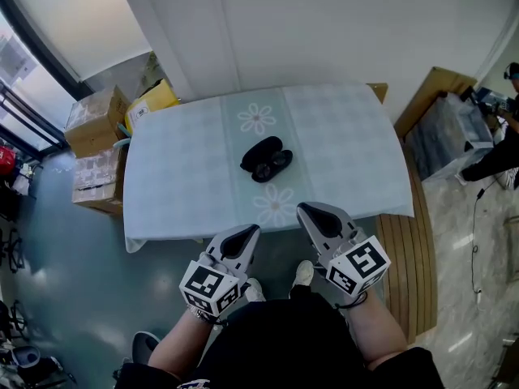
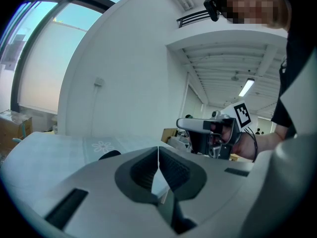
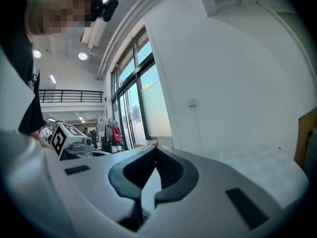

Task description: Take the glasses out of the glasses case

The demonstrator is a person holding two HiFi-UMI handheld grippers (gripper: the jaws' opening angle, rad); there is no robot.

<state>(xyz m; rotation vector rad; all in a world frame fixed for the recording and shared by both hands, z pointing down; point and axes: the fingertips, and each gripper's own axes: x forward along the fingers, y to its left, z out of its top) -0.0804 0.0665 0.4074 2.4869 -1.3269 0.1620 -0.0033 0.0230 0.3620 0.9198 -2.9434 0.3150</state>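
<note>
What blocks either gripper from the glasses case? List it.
Nothing visible does. The left gripper and right gripper, both shut and empty, hang by the near edge of the tablecloth. Only bare cloth lies between them and the case.

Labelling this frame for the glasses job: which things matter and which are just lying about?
Job: glasses case, glasses, left gripper, right gripper, both with jaws shut.
Lying about: cardboard boxes, yellow box, translucent bin.
</note>
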